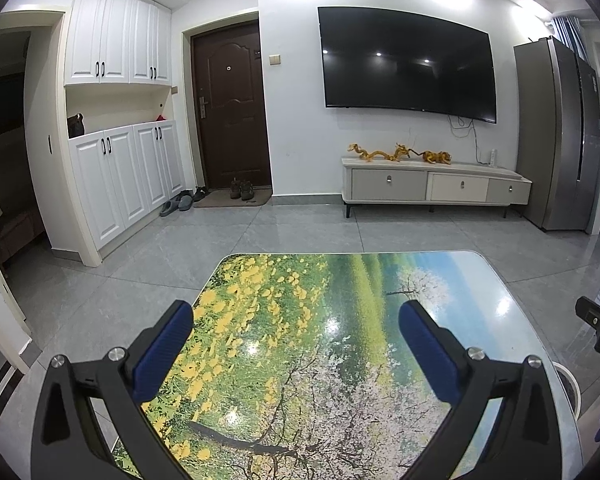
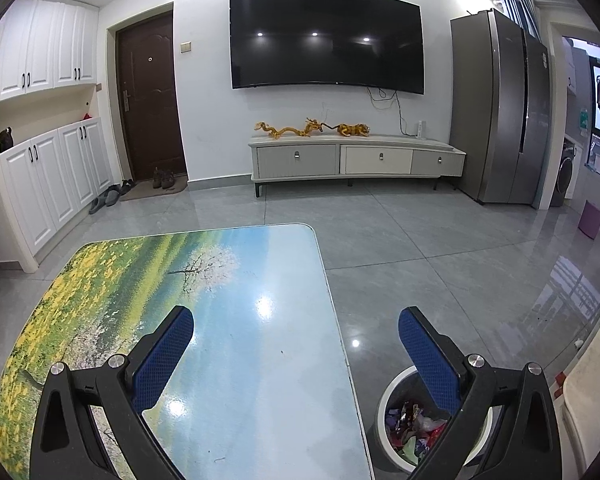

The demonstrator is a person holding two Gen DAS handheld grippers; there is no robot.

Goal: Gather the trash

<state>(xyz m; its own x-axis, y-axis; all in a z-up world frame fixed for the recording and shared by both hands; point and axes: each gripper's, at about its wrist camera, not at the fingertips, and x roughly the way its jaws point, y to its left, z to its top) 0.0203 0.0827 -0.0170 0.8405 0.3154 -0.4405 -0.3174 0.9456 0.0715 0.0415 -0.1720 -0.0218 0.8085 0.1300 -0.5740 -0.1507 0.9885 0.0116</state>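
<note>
My left gripper (image 1: 296, 344) hangs open over the landscape-print table (image 1: 340, 280), its blue pads holding nothing. My right gripper (image 2: 296, 346) is open too, straddling the right edge of the table (image 2: 260, 264). On the floor beside that edge stands a round white-rimmed trash bin (image 2: 386, 394), partly behind my right finger, with crumpled wrappers (image 2: 410, 426) inside. No loose trash shows on the tabletop in either view. At the right edge of the left wrist view I see part of the other gripper (image 1: 598, 326) and the bin's rim (image 1: 568, 380).
A wall TV (image 2: 326, 38) hangs above a low drawer console (image 2: 356, 158). A grey fridge (image 2: 500, 108) stands right. White cabinets (image 1: 120, 132), a brown door (image 1: 230, 108) and shoes (image 1: 180, 202) lie left. Grey floor tiles (image 2: 440, 248) spread between table and console.
</note>
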